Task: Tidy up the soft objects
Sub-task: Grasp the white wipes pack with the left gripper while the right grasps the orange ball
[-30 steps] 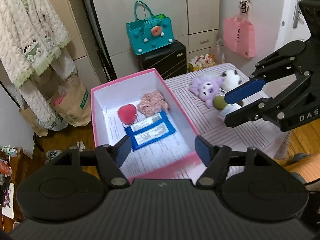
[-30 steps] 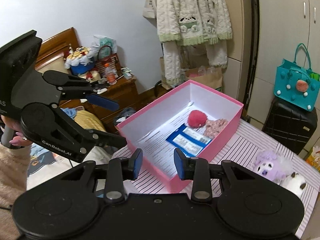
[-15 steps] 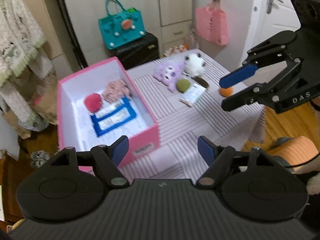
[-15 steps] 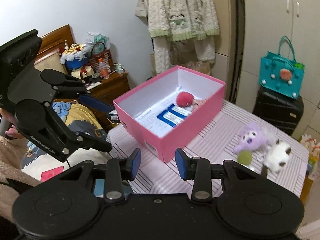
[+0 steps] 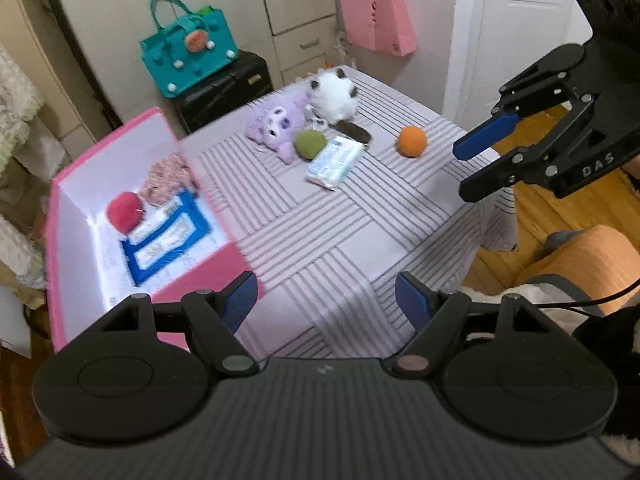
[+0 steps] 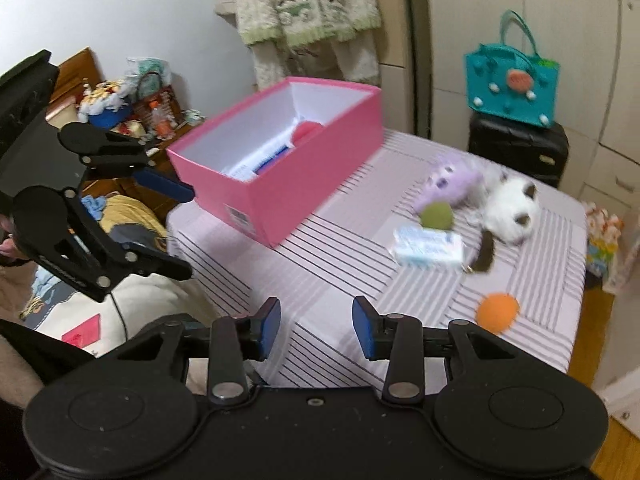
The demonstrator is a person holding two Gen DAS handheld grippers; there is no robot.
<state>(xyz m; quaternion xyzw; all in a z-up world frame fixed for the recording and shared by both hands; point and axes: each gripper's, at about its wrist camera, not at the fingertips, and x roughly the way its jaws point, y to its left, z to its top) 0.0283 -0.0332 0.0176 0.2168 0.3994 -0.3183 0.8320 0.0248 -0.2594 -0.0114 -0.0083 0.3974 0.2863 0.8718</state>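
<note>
A pink box [image 5: 216,272] [image 6: 320,184] stands on the striped table and holds a red ball [image 5: 125,211], a pink scrunchie [image 5: 168,176] and a blue-edged pack [image 5: 168,236]. On the table lie a purple plush [image 5: 276,126] [image 6: 450,184], a white plush [image 5: 334,98] [image 6: 510,210], a green ball [image 5: 310,143] [image 6: 437,216], a tissue pack [image 5: 335,160] [image 6: 428,246] and an orange ball [image 5: 412,141] [image 6: 497,312]. My left gripper [image 5: 326,306] [image 6: 160,224] is open and empty near the box. My right gripper [image 6: 316,328] [image 5: 476,168] is open and empty over the table's near edge.
The striped table [image 5: 352,240] ends at wooden floor on the right [image 5: 540,208]. A teal bag [image 5: 188,58] sits on a black suitcase [image 5: 228,88] behind the table. A pink bag [image 5: 376,20] hangs on the wall. A cluttered bedside table [image 6: 132,108] stands left.
Both grippers have drawn back from the box and swung right toward the toys. The orange ball has come into view. Both stay open and empty.
</note>
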